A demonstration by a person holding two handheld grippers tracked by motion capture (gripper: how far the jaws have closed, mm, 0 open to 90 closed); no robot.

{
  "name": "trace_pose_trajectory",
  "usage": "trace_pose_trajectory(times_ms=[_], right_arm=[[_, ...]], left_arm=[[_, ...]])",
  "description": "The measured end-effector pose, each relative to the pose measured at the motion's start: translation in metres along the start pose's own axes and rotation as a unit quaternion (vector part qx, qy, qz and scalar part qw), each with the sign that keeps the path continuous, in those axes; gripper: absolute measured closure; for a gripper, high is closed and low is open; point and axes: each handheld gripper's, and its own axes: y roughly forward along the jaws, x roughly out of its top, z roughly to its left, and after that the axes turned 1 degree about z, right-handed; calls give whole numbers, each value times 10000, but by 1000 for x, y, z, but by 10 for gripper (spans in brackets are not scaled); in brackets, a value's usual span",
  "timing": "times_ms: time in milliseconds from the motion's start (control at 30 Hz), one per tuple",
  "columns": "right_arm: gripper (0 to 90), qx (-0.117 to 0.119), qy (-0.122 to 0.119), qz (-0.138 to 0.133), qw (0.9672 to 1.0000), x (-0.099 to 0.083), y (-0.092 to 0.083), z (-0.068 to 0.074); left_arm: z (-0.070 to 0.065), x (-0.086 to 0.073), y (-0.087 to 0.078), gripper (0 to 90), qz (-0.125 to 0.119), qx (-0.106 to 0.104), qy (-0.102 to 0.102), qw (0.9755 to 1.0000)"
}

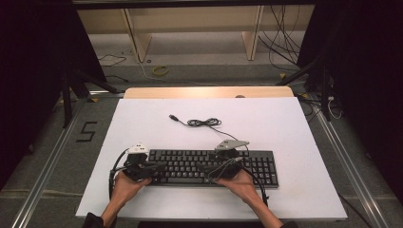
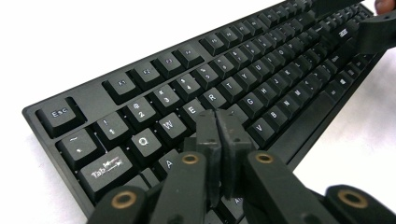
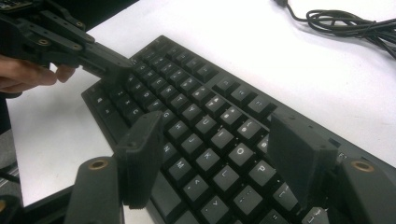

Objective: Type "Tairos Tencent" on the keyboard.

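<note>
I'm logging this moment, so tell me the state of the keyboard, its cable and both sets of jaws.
keyboard: flat on the white board, keys up.
cable: loosely coiled behind the keyboard, plug end lying free.
left gripper: jaws shut together, empty, over the letter keys.
right gripper: jaws wide open, empty, above the keys.

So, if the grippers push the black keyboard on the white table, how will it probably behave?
The flat black plastic keyboard looks rigid, so it will probably slide as one piece, not bend or tip. Its keys likely sink under the shut left gripper. The coiled black cable seems floppy and may drag behind.
</note>
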Motion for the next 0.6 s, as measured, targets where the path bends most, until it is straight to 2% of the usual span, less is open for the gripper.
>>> trace_pose_trajectory(times_ms=[133,600], right_arm=[[362,7,-14,-33,10000,0,-1,1],[345,41,-94,-63,9999,0,-4,5]], left_arm=[[0,1,3,889,102,23,20,9999],[2,2,8,890,203,74,0,9998]])
